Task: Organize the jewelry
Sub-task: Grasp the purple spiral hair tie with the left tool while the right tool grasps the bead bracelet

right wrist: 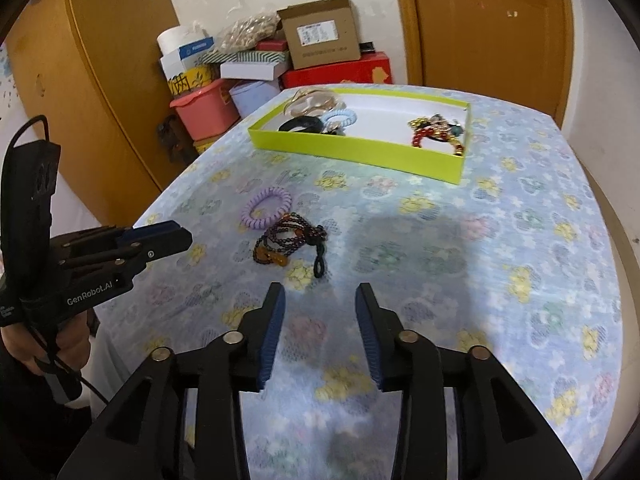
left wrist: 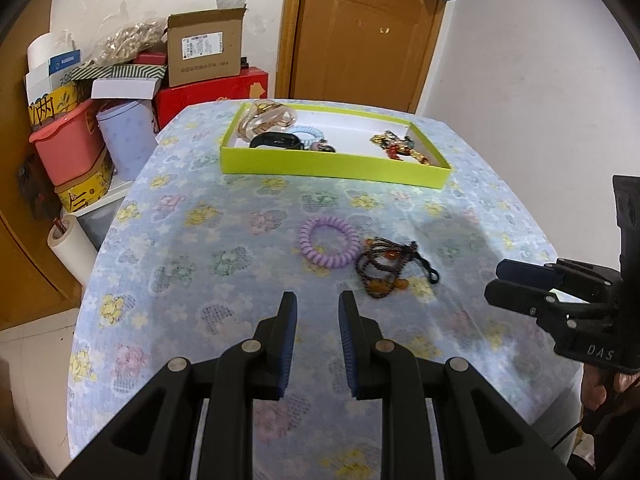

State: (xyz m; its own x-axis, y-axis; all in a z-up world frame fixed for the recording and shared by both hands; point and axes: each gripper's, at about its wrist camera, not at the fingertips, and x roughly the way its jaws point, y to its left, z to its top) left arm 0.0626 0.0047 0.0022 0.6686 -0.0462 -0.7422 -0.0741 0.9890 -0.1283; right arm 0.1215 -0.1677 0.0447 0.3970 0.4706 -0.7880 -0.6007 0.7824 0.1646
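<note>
— Jewelry first, from the left wrist view?

— Two loose pieces lie on the table with the pale blue flowered cloth [left wrist: 192, 240]: a lilac spiral coil hair tie [left wrist: 329, 242] and, just to its right and touching it or nearly so, a dark beaded necklace with amber stones and a black cord loop [left wrist: 390, 269]. Both sit ahead of the left gripper [left wrist: 318, 304].

— And that gripper?

— Its blue-padded fingers [left wrist: 289, 340] stand apart with only cloth between them; it holds nothing. The right gripper [left wrist: 498, 282] reaches in from the right edge, seen side-on, so I cannot tell its gap here.

— Where is the box?

— The lime-green shallow cardboard tray [left wrist: 332, 164] rests at the far side of the table. Inside, at the left end, are a translucent pinkish hair claw [left wrist: 266, 118], a black band [left wrist: 276, 140] and a light blue coil tie [left wrist: 307, 134]; at the right end lies a heap of red and gold beaded jewelry [left wrist: 400, 146].

— Right wrist view?

— The right gripper [right wrist: 320, 300] is spread wide and empty above the cloth. The necklace [right wrist: 290, 240] lies just beyond its fingertips, the lilac tie [right wrist: 267, 207] behind it to the left. The left gripper [right wrist: 184, 236] enters at the left, held by a hand [right wrist: 48, 348]. The green tray [right wrist: 360, 152] sits well beyond both pieces.
</note>
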